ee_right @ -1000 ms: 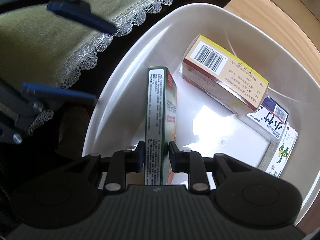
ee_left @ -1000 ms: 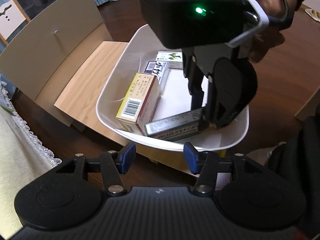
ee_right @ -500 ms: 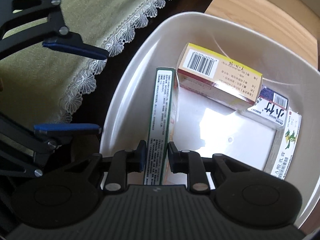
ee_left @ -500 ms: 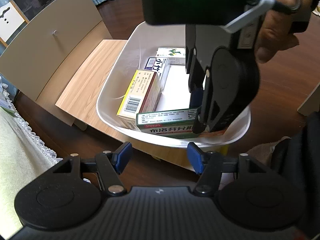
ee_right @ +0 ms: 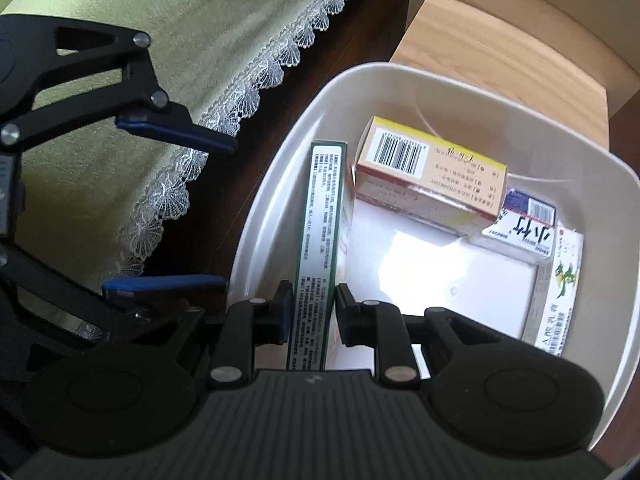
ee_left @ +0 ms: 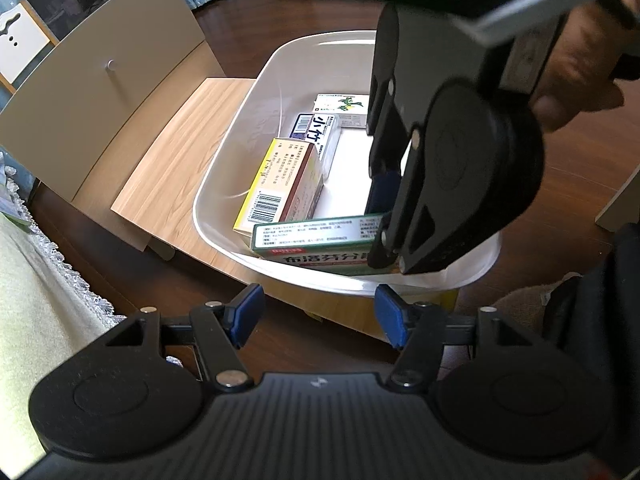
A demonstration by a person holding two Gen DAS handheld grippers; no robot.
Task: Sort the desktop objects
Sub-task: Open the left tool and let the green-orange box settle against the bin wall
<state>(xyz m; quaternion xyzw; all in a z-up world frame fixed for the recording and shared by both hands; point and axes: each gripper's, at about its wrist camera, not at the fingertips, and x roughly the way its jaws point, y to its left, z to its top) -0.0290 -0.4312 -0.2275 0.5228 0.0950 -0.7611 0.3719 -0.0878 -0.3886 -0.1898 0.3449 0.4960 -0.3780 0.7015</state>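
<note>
My right gripper (ee_right: 314,300) is shut on a flat green box (ee_right: 320,220), which it holds on edge just inside the near wall of a white tub (ee_right: 280,168). In the left wrist view the same green box (ee_left: 316,240) hangs at rim height under the right gripper (ee_left: 378,228). A yellow box (ee_left: 284,176), a small blue-and-white box (ee_left: 320,132) and a white box with a green figure (ee_left: 340,106) lie in the tub (ee_left: 248,136). My left gripper (ee_left: 318,310) stands open and empty in front of the tub, outside it.
The tub rests on a light wooden board (ee_left: 160,160) with a beige panel (ee_left: 100,80) behind it. A green cloth with a lace edge (ee_right: 120,100) covers the surface beside the tub. Dark wood (ee_left: 560,184) lies to the right. A hand (ee_left: 576,92) holds the right gripper.
The right gripper has risen and rolled with the green box, lifting it from the tub floor up toward the rim. The left gripper's jaws have widened a little.
</note>
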